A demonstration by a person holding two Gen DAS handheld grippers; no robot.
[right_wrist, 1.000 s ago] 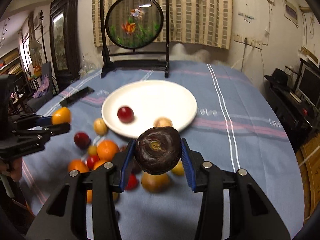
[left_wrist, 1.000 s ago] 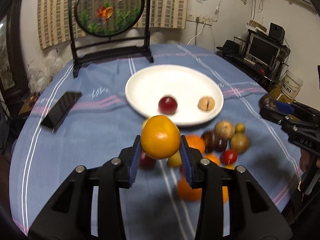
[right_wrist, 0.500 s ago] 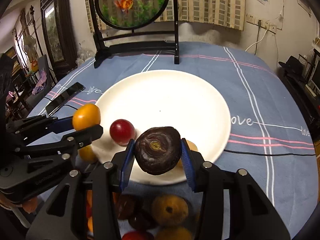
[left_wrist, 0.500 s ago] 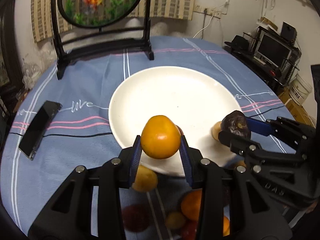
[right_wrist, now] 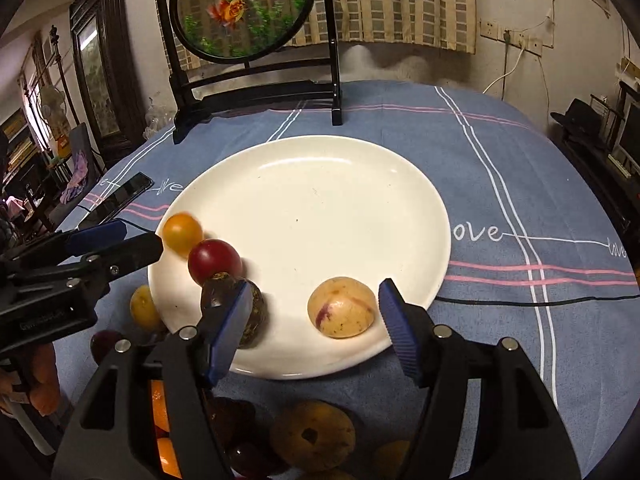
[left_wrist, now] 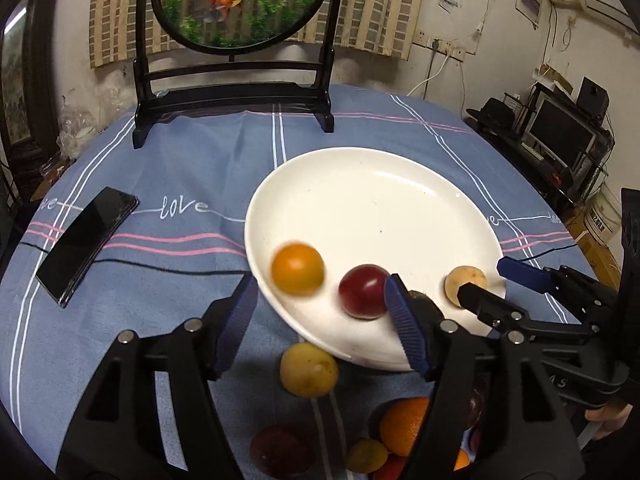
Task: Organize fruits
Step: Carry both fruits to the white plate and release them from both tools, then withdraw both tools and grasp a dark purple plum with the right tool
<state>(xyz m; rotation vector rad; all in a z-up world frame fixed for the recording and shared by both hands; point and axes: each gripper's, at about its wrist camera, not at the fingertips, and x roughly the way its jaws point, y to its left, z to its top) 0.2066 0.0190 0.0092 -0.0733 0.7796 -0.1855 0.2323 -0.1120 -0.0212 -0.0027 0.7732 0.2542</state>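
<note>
Nearest the cameras, loose fruits (right_wrist: pixel 312 436) lie on the blue tablecloth (right_wrist: pixel 500 184) just short of the white plate (right_wrist: pixel 320 200). Over its near rim the left gripper (left_wrist: pixel 320 320) and right gripper (right_wrist: pixel 312 320) are both opening, gripping nothing. On the plate sit an orange fruit (left_wrist: pixel 297 268), red plum (left_wrist: pixel 362 291), dark passion fruit (right_wrist: pixel 252 312) and pale speckled fruit (right_wrist: pixel 342 307)

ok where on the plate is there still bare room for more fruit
The far half and middle of the plate are bare, up to the rim nearest the fish screen. The near edge is crowded: orange fruit, red fruit, dark fruit and pale fruit.
</note>
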